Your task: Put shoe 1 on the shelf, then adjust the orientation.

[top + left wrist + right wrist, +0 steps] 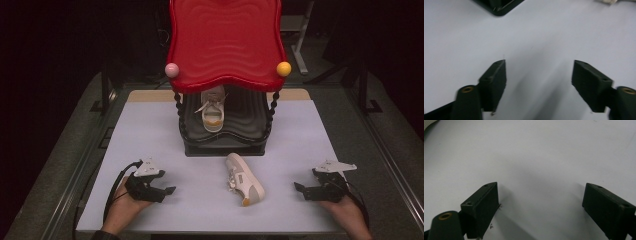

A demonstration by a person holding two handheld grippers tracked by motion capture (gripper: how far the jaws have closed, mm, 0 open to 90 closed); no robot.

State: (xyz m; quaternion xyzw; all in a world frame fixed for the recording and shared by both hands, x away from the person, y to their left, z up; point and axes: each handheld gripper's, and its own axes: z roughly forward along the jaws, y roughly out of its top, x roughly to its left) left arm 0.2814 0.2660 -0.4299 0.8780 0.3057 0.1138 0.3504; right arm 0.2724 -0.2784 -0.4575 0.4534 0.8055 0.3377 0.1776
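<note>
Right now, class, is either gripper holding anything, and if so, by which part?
Nothing is held. The left gripper and the right gripper both rest open on the table, with bare surface between their jaws. The nearer shoe lies untouched between them.

I can read no text, label, brand or number anywhere. The white sneaker (244, 179) at lower centre of the high view and the red-topped rack (225, 45) at top centre carry no legible markings from here.
</note>
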